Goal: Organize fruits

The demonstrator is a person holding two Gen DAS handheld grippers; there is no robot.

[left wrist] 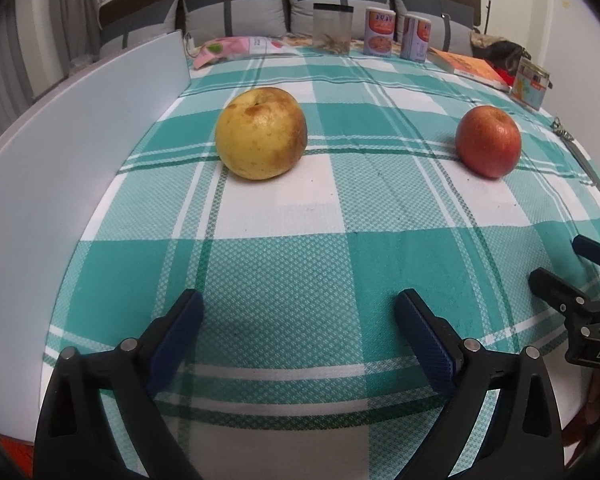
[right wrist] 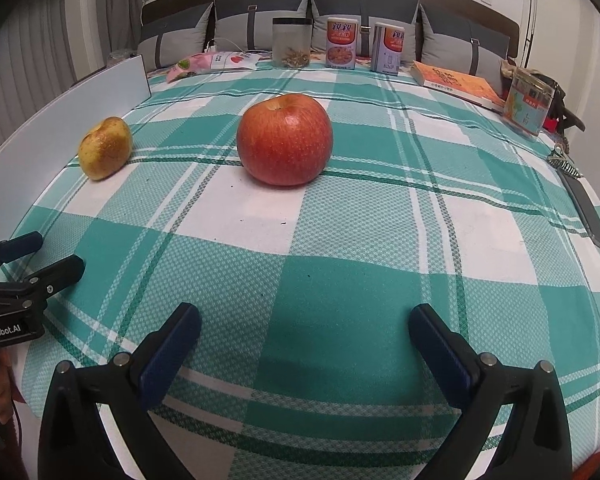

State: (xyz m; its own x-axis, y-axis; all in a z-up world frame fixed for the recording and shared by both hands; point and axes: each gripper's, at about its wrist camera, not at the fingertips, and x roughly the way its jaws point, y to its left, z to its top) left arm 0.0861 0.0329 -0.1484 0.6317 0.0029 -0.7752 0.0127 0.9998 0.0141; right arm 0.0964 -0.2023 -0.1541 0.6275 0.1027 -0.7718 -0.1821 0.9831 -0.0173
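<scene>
Layout taken from the larger apple (right wrist: 285, 139), resting on the tablecloth (right wrist: 340, 280) near mid-table. To its left, well apart: the smaller apple (right wrist: 105, 153), just beside the upright board (right wrist: 60, 128) along the left edge. Behind it, in a row at the far edge: a jar (right wrist: 291, 42) and two cartons (right wrist: 342, 43). Behind and right: a book (right wrist: 458, 82).

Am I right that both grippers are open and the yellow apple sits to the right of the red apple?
Not quite. Both grippers are open, but the yellow apple sits to the left of the red apple, near the white board; the right wrist view shows it.
</scene>
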